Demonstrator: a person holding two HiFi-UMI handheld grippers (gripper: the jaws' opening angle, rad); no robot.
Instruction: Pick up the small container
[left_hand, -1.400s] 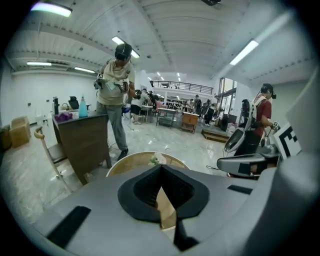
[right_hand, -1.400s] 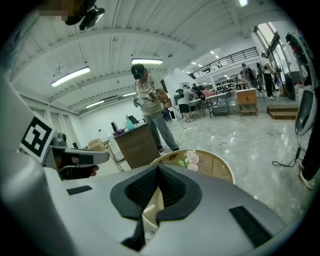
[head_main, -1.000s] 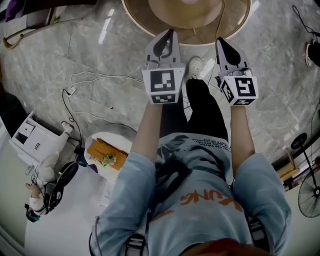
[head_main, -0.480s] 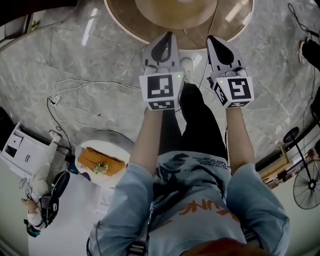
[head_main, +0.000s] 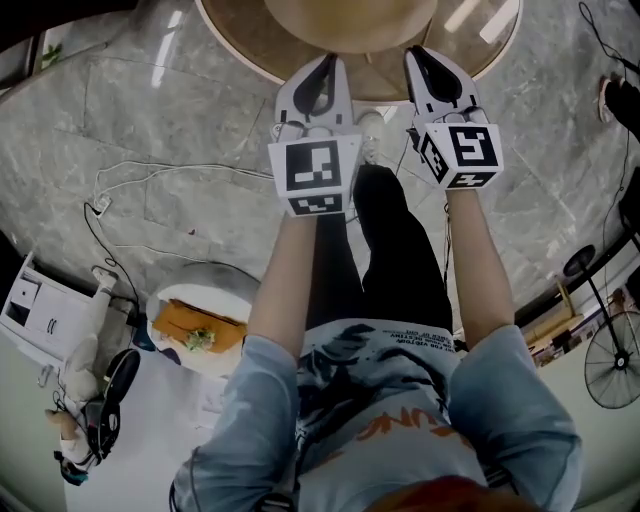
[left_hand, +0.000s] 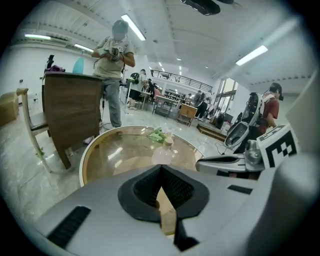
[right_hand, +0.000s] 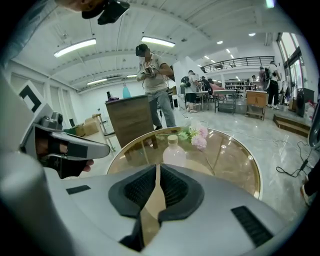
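Note:
A small pale bottle (right_hand: 173, 153) with a tan cap stands on the round glass table (right_hand: 240, 165), next to a pink and green flower sprig (right_hand: 198, 134). The same bottle (left_hand: 163, 153) shows ahead in the left gripper view. Both grippers are held side by side in the air over the table's near rim (head_main: 250, 50), short of the bottle. My left gripper (left_hand: 161, 169) is shut, empty, its pads meeting at the tips. My right gripper (right_hand: 158, 168) has a narrow gap between its pads; its jaws are opening with nothing between them.
A brown wooden cabinet (left_hand: 70, 107) and a chair stand beyond the table, with a standing person (left_hand: 114, 65) behind them. White cables (head_main: 170, 170) lie on the marble floor at the left. A white stool with an orange item (head_main: 195, 328) and a fan (head_main: 612, 370) flank the person.
The person has stepped toward the table, and both grippers have moved forward until their tips reach over its near rim.

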